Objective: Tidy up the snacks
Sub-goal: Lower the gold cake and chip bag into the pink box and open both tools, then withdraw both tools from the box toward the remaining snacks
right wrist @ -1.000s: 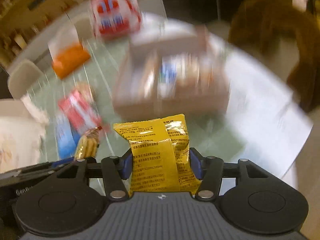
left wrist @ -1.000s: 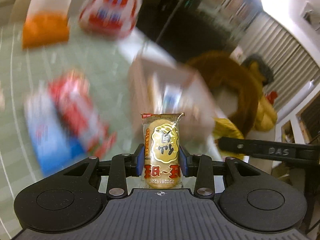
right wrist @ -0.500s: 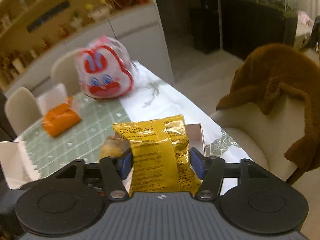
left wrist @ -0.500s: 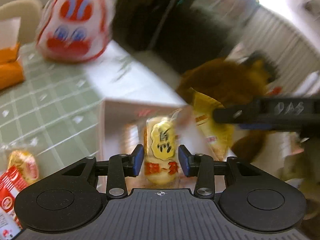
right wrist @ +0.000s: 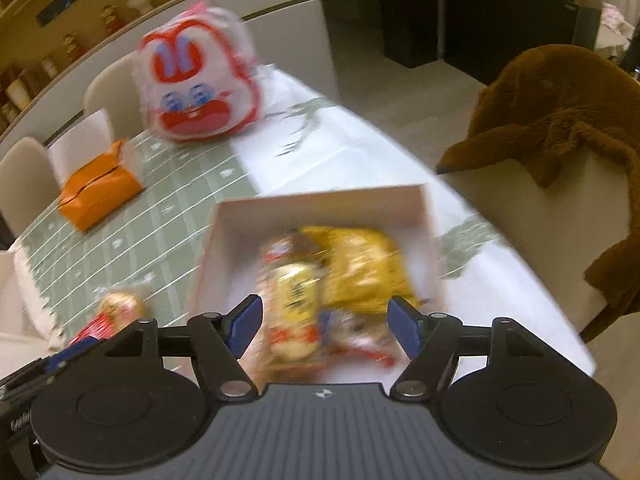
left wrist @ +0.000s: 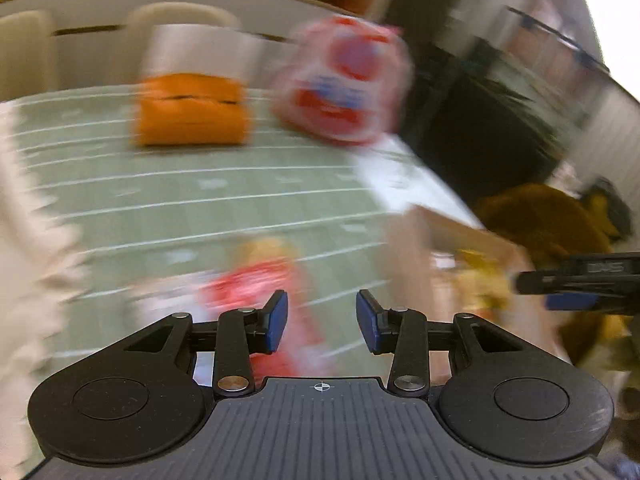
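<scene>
In the right wrist view a cardboard box holds a yellow snack bag, a gold rice-cracker packet and other snacks. My right gripper is open and empty just above the box's near side. In the left wrist view my left gripper is open and empty over the green table, left of the blurred box. A red snack pack and a small gold packet lie just beyond its fingers; both also show in the right wrist view.
An orange tissue pack and a red-and-white rabbit-face bag sit at the table's far side. A chair with a brown plush coat stands right of the table. White lace cloth lies at the left edge.
Both grippers opened and let go: the gold packet and the yellow bag now lie in the box. My left gripper has swung left, away from the box, toward the snacks on the table.
</scene>
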`<state>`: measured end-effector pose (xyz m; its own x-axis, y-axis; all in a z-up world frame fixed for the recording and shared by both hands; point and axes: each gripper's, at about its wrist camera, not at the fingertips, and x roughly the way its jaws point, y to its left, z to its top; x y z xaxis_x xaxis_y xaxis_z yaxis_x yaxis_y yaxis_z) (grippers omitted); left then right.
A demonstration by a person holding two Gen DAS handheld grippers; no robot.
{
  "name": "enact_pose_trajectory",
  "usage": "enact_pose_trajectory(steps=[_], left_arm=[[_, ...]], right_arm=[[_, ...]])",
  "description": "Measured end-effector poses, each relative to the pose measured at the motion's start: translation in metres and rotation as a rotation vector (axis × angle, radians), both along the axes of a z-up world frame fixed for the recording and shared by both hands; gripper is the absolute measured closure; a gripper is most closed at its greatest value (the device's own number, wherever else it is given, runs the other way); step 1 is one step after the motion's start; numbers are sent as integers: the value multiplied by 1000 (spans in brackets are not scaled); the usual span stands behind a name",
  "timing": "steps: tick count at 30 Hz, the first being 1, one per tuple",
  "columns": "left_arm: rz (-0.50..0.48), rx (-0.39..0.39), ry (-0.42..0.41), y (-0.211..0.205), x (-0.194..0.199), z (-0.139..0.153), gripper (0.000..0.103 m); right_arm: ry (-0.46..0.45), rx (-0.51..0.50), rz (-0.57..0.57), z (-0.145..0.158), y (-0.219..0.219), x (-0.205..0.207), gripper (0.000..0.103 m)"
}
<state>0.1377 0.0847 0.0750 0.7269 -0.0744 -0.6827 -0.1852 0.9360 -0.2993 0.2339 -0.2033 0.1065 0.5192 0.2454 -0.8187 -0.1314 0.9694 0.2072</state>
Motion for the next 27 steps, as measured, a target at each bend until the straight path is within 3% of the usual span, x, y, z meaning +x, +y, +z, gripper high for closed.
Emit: enact_pose_trajectory(steps=[2,6,13,17,21,23,27], left_arm=[[43,11,53,18,-16,-9,60],[79,-39,147,51,-39,-32,60],[33,-80,173,82,-79,-35,60],[8,-101,175,87,-84,-40,60],[-4,-131,163,91,-90,-43,60],[-7,-147,157,91,-92,-43,60],[-25,-160,150,88,-94,-43,60]], right_arm=[[-6,10,37,0,27,-12,33],[12,24,112,-8,90,-31,33],[73,-13,189,-42,180,-42,29],[82,-44,151,-60,198,-37,23],[151,15,99,-71,183,-37,20],[175,32,79,-73,174,-44,23],[193,23,79,-73,157,-68,51]])
